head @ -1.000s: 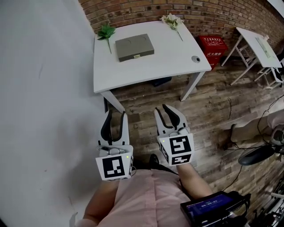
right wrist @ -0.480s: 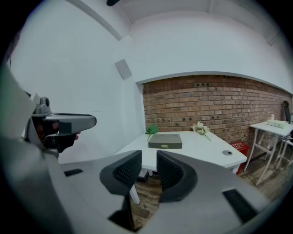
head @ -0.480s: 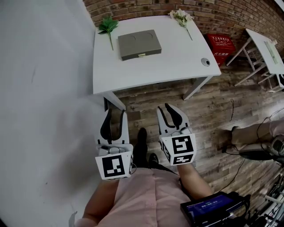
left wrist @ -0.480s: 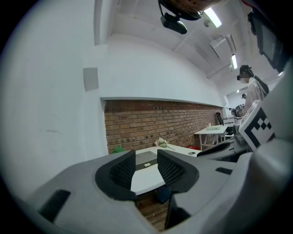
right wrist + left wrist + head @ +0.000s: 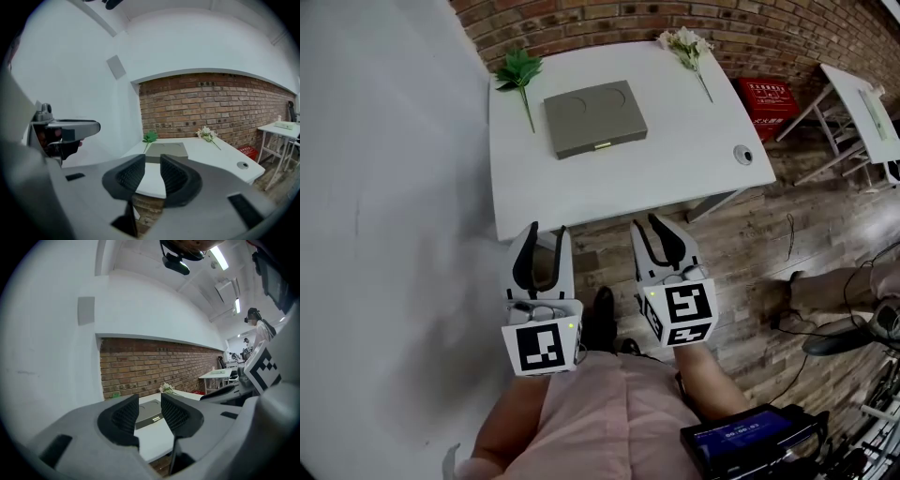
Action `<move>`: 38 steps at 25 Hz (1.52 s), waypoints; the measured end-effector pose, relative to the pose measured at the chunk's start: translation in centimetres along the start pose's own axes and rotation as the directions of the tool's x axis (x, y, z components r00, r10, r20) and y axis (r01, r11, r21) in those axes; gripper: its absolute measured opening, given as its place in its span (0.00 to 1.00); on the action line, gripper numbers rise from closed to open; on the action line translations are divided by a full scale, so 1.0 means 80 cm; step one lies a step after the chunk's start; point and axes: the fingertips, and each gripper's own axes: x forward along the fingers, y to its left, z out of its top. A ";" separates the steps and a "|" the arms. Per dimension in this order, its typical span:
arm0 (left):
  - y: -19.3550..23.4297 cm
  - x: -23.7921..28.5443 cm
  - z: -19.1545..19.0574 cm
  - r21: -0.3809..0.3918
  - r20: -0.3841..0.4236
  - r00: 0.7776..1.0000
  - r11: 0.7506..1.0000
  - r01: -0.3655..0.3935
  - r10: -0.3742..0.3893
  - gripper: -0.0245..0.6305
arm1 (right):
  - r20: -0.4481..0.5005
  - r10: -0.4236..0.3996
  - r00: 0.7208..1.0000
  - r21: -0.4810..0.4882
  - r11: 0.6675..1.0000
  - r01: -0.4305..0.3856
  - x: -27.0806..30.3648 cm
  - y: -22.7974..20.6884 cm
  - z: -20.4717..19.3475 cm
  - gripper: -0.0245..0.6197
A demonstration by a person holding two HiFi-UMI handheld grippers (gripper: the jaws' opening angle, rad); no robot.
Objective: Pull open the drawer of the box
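Observation:
A flat grey box [image 5: 594,118] lies on the white table [image 5: 675,131], its drawer front with a small pale handle [image 5: 602,145] facing me. The box also shows in the left gripper view [image 5: 151,414] and the right gripper view [image 5: 166,150], between the jaws but far off. My left gripper [image 5: 547,231] hangs at the table's near edge, open and empty. My right gripper [image 5: 649,225] is beside it, also open and empty. Both are well short of the box. Each gripper's own view shows a gap at the left gripper [image 5: 149,401] and the right gripper [image 5: 152,161].
A green sprig [image 5: 517,67] and white flowers [image 5: 686,42] lie on the table's far corners; a round grommet [image 5: 743,155] sits at its right edge. A white wall is on the left, a brick wall behind. A red crate [image 5: 757,97] and another white table [image 5: 853,94] stand to the right.
Both grippers have moved forward together, from over the wooden floor to the table's near edge. The table and box now sit lower and nearer in the head view. Jaws unchanged.

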 end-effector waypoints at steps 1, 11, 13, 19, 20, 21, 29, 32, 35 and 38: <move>0.006 0.010 0.003 -0.003 0.003 1.000 1.000 0.006 -0.006 0.26 | 0.002 -0.004 1.000 0.001 1.000 0.004 0.011 -0.001 0.006 0.20; 0.056 0.085 0.023 -0.012 0.056 0.997 0.999 0.051 -0.050 0.26 | 0.042 -0.049 0.998 -0.018 0.999 0.050 0.085 -0.008 0.055 0.20; 0.057 0.093 0.025 -0.012 0.061 0.997 0.998 0.058 -0.057 0.26 | 0.048 -0.057 0.997 -0.021 0.998 0.058 0.089 -0.014 0.061 0.20; 0.052 0.123 0.016 -0.010 0.056 0.996 0.997 0.077 -0.077 0.26 | 0.056 -0.070 0.996 -0.015 0.997 0.071 0.110 -0.035 0.065 0.20; 0.049 0.128 0.013 -0.009 0.051 0.996 0.997 0.079 -0.078 0.26 | 0.054 -0.066 0.996 -0.013 0.998 0.067 0.114 -0.038 0.064 0.20; 0.047 0.133 0.012 -0.007 0.047 0.996 0.997 0.078 -0.078 0.26 | 0.052 -0.061 0.997 -0.013 0.998 0.062 0.118 -0.041 0.064 0.20; 0.039 0.184 0.020 0.001 0.029 0.999 0.999 0.038 -0.038 0.26 | 0.044 -0.004 0.999 -0.002 1.000 0.004 0.160 -0.083 0.078 0.20; 0.035 0.205 0.018 0.030 0.013 1.000 1.000 0.008 -0.009 0.26 | 0.039 0.022 0.999 0.007 1.000 -0.023 0.177 -0.104 0.081 0.20; 0.029 0.226 0.022 0.025 0.006 1.000 1.000 -0.014 0.014 0.26 | 0.034 0.053 0.998 0.015 0.998 -0.054 0.194 -0.121 0.082 0.20; 0.027 0.243 0.022 0.042 -0.006 0.999 0.998 -0.044 0.045 0.26 | 0.032 0.090 0.995 0.013 0.996 -0.090 0.209 -0.134 0.087 0.20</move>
